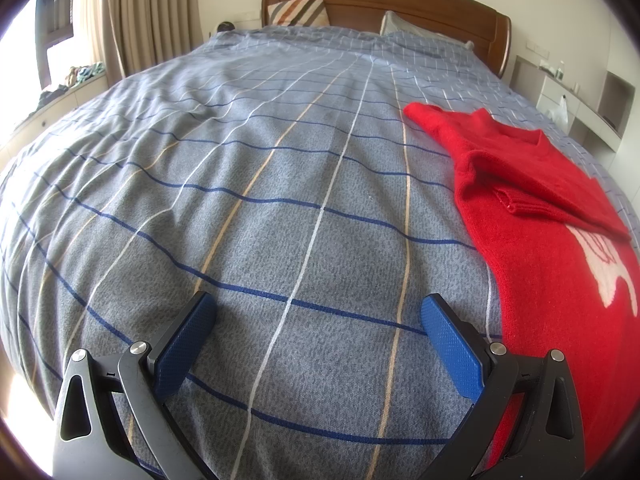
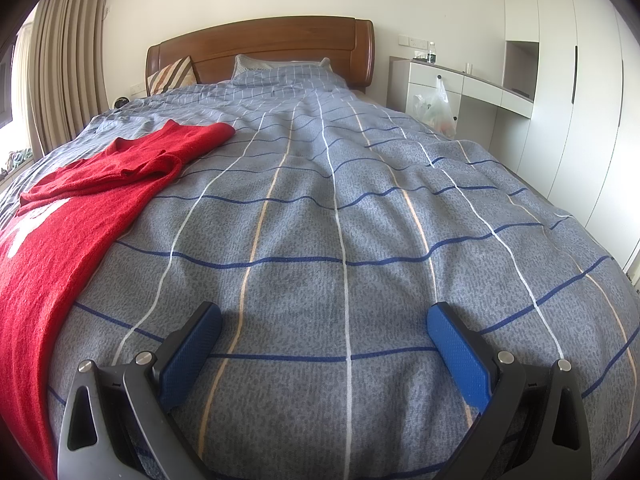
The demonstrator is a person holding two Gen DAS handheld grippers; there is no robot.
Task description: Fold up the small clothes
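Note:
A small red knitted sweater (image 1: 540,208) with a white motif lies flat on the grey checked bedcover (image 1: 280,184). One sleeve is folded across its chest. In the left wrist view it fills the right side; my left gripper (image 1: 318,312) is open just left of its hem edge, over bare cover. In the right wrist view the sweater (image 2: 80,208) lies at the left, and my right gripper (image 2: 324,320) is open to its right with nothing between the blue pads.
A wooden headboard (image 2: 260,44) with a striped cushion (image 2: 172,74) and a pillow (image 2: 280,68) stands at the far end. Curtains (image 1: 136,12) hang at the left. A white desk unit (image 2: 460,80) with a plastic bag (image 2: 438,106) stands to the bed's right.

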